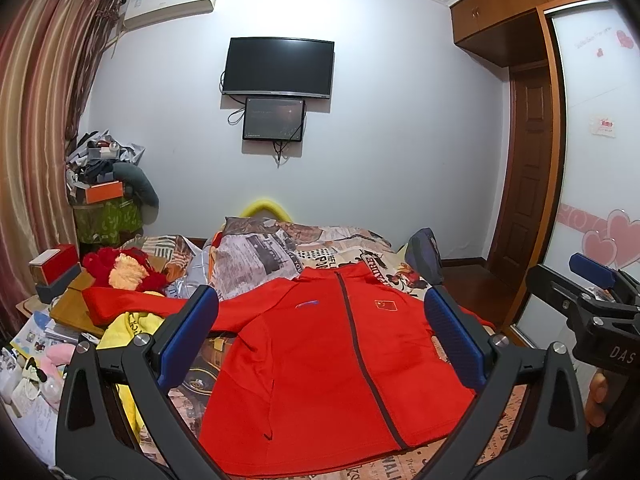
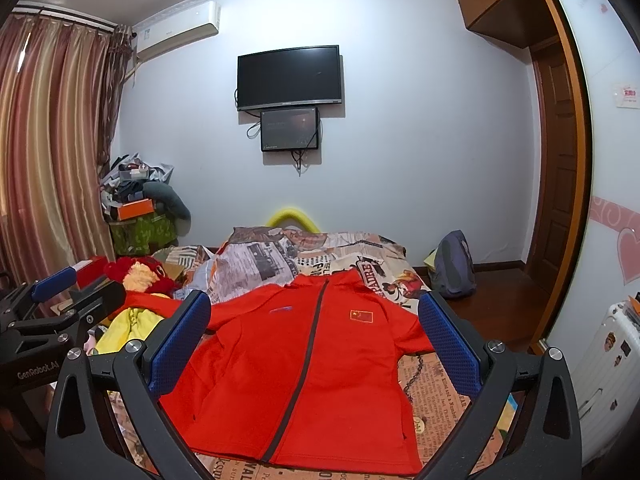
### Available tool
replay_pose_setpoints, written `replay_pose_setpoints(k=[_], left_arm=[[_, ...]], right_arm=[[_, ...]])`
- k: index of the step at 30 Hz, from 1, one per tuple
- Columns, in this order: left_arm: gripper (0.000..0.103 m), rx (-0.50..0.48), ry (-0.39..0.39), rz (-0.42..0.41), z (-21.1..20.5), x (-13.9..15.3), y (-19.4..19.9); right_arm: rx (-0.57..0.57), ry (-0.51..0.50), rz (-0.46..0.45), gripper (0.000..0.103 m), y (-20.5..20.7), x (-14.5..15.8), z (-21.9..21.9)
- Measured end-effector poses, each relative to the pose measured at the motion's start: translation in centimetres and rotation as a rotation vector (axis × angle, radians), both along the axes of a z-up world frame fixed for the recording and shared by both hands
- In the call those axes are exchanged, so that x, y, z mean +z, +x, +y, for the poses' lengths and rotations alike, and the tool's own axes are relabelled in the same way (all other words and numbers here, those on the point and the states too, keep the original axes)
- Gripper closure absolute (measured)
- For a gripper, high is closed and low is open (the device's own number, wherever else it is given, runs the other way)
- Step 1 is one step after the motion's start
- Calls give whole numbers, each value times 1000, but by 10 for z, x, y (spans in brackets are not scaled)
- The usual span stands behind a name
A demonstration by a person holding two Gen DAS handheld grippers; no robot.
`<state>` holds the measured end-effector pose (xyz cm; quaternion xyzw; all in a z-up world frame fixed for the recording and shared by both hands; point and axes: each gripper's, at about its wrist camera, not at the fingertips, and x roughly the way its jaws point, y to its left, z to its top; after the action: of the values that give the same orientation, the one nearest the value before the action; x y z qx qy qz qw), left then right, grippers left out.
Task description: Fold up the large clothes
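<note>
A red zip-up jacket (image 1: 320, 364) with a small flag patch lies flat, front up, on the bed (image 1: 332, 248). Its left sleeve (image 1: 132, 304) stretches out to the left over clutter. It also shows in the right wrist view (image 2: 304, 372). My left gripper (image 1: 320, 332) is open and empty, held above the jacket's lower half. My right gripper (image 2: 316, 332) is open and empty too, above the jacket. The right gripper shows at the right edge of the left wrist view (image 1: 592, 292); the left gripper shows at the left edge of the right wrist view (image 2: 60, 300).
The bed has a newspaper-print cover (image 2: 436, 384). A red and yellow plush toy (image 1: 128, 272), a yellow cloth (image 1: 132, 328) and boxes (image 1: 56, 268) crowd the bed's left side. A grey backpack (image 2: 452, 264) sits on the floor to the right. A white suitcase (image 2: 608, 364) stands near the wardrobe.
</note>
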<state>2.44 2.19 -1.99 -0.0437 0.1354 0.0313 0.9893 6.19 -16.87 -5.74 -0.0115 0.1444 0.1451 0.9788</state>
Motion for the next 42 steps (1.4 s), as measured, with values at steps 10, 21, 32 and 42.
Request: replay_pose_setpoints(k=[10,21,32,42], left_arm=[[0,26,2,12,20,-4,25],[0,82,-13,156,87,-38,109],[0,176,-107,407,197,-125,203],[0,163,-522,578,310,-226,253]], right_arm=[[0,-29,22,0,24,-1,8],[9,-94,78,0,93,-20,31],[27,-193,324,0,197,-81,56],[3,-275,478,0,273,-144,81]])
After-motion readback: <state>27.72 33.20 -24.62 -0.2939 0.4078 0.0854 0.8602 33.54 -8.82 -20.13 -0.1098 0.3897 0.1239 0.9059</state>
